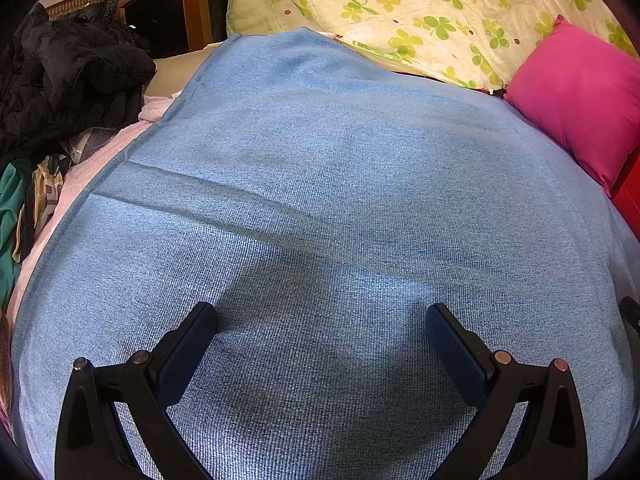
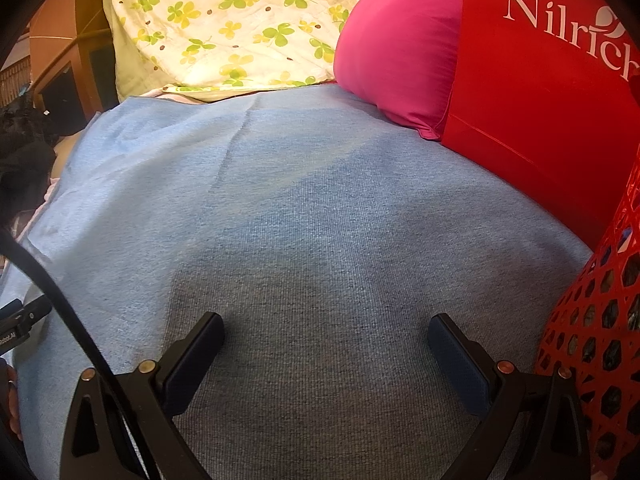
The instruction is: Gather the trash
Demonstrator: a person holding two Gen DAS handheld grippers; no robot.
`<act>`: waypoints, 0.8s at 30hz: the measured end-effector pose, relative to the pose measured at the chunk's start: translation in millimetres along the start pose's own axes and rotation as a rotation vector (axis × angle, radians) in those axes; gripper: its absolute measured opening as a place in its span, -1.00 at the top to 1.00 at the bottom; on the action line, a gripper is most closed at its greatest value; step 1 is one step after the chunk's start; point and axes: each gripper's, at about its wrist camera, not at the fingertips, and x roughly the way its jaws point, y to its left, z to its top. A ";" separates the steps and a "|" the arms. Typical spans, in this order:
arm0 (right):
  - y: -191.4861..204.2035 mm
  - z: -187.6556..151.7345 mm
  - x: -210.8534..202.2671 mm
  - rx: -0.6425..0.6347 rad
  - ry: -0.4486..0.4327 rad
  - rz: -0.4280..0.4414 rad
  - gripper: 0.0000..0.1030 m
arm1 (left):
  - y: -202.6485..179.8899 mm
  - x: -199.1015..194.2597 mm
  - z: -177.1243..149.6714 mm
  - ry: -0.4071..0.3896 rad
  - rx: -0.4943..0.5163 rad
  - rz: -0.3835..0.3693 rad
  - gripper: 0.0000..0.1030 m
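The left tongs (image 1: 322, 316) stand wide apart above a light blue woven blanket (image 1: 320, 184) spread over a bed, with nothing between the two dark padded fingers (image 1: 188, 352). The right tongs (image 2: 326, 326) are just as wide and empty, held low over the same blue blanket (image 2: 304, 208). No loose trash shows anywhere on the blanket in either view.

At the right edge of the right wrist view stands a red plastic lattice basket (image 2: 592, 344); dark shapes show through its hexagonal holes, but what they are cannot be told. Just behind the basket stands a red bag with white lettering (image 2: 540, 92), and a bright pink pillow (image 2: 396, 52) leans against the bag, touching the blanket's far edge. Beyond them lies a cream quilt printed with green clover leaves (image 2: 224, 28).

In the left wrist view the pink pillow (image 1: 580, 100) sits at the right, the clover quilt (image 1: 420, 12) at the back, and a heap of black padded clothing (image 1: 68, 76) lies beside the blanket's left edge, near a wooden cabinet (image 1: 168, 4)
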 end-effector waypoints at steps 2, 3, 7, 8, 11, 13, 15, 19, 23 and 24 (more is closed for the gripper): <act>-2.7 0.0 0.4 -0.001 0.000 0.000 -1.00 | -0.6 -0.3 0.1 0.000 -0.001 0.000 -1.00; -2.8 -0.1 0.2 -0.002 0.000 0.000 -1.00 | -0.7 -0.4 0.1 0.000 -0.001 0.000 -1.00; -4.2 -1.9 -2.0 -0.004 0.001 -0.003 -1.00 | -0.9 -0.9 0.5 0.000 -0.002 0.000 -1.00; -4.0 -1.9 -2.0 -0.004 0.001 -0.003 -1.00 | -0.9 -1.0 0.6 0.000 -0.002 0.000 -1.00; -4.2 -1.7 -1.9 -0.004 0.001 -0.003 -1.00 | -0.6 -1.3 0.8 -0.001 -0.003 -0.002 -1.00; -4.6 -1.7 -1.7 -0.004 0.001 -0.002 -1.00 | -1.1 -1.5 1.0 -0.002 -0.004 -0.003 -1.00; -4.8 -1.7 -1.7 -0.004 0.001 -0.002 -1.00 | -1.8 -2.3 1.1 -0.004 -0.007 -0.007 -1.00; -4.8 -1.6 -1.7 -0.004 0.001 -0.003 -1.00 | -1.6 -3.4 1.3 -0.007 -0.012 -0.014 -1.00; -4.4 -1.5 -1.7 -0.004 0.001 -0.003 -1.00 | -1.1 -3.7 1.1 -0.009 -0.014 -0.018 -1.00; -4.2 -1.5 -1.7 -0.004 0.001 -0.003 -1.00 | -0.7 -3.8 1.0 -0.009 -0.015 -0.020 -1.00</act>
